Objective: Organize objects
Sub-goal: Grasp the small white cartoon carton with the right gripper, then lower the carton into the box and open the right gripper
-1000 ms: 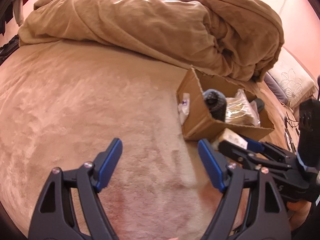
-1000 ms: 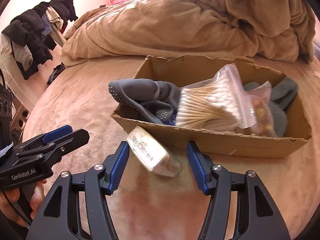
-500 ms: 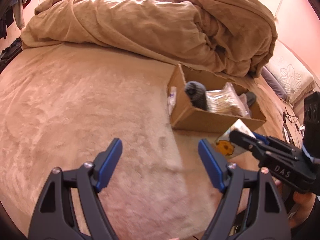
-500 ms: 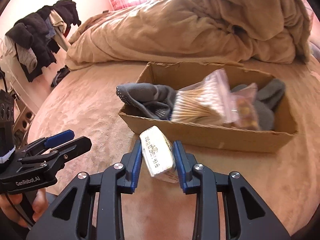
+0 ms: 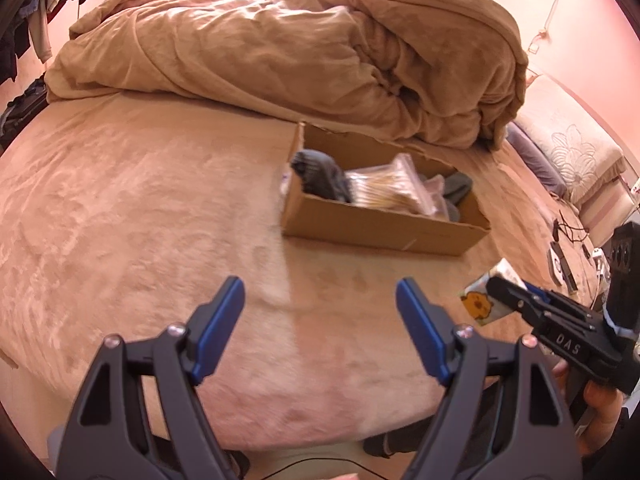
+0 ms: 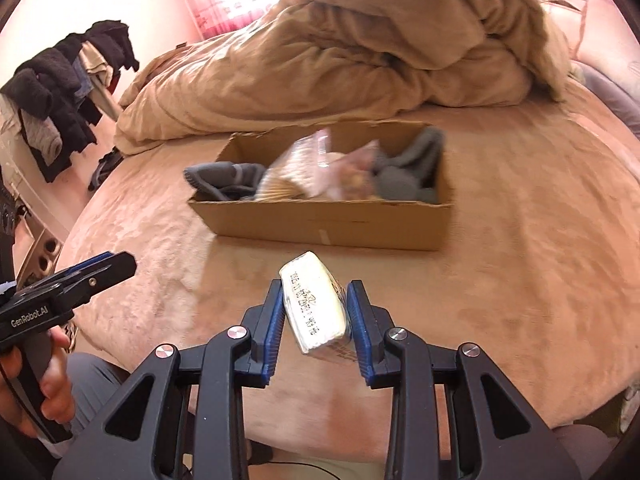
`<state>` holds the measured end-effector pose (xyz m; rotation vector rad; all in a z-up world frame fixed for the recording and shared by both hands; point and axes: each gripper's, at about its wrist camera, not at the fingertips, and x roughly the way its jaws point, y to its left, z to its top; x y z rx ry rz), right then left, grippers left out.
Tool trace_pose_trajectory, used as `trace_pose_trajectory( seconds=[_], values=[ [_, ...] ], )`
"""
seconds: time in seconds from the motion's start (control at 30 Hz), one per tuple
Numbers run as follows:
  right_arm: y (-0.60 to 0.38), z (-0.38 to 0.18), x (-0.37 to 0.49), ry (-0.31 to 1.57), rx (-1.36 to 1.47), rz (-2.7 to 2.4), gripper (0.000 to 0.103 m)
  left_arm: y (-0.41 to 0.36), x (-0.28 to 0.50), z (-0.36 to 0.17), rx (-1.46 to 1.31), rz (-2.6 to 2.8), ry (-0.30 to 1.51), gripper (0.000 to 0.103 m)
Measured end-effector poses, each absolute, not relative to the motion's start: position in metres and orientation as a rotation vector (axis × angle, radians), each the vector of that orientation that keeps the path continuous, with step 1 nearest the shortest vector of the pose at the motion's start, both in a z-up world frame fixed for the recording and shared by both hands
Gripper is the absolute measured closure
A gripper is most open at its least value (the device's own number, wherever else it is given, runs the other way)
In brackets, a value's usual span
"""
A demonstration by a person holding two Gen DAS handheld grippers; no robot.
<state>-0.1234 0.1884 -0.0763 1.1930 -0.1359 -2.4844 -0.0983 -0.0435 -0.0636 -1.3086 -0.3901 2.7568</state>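
A cardboard box (image 5: 384, 226) lies on the tan bed and also shows in the right wrist view (image 6: 328, 228). It holds grey socks (image 6: 220, 180), a clear bag of cotton swabs (image 6: 296, 176) and another small bag. My right gripper (image 6: 314, 314) is shut on a white tissue pack (image 6: 312, 304), held above the bed in front of the box. The pack also shows in the left wrist view (image 5: 486, 300). My left gripper (image 5: 320, 324) is open and empty, near the bed's front edge, left of the right gripper.
A bunched tan duvet (image 5: 320, 60) lies behind the box. Pillows (image 5: 576, 156) and cables (image 5: 568, 236) are at the right. Clothes (image 6: 60, 92) hang at the left beyond the bed edge.
My right gripper closed on the tissue pack, lifted it and drew back from the box. My left gripper also drew back, still open.
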Motion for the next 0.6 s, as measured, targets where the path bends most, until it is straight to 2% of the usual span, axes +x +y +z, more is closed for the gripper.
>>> trace_pose_trajectory(
  seconds=[0.6],
  values=[
    [0.234,-0.024,-0.171,-0.255,1.048,-2.618,0.070,-0.003,-0.146,-0.031,-1.290,2.753,-0.323,0.023]
  ],
)
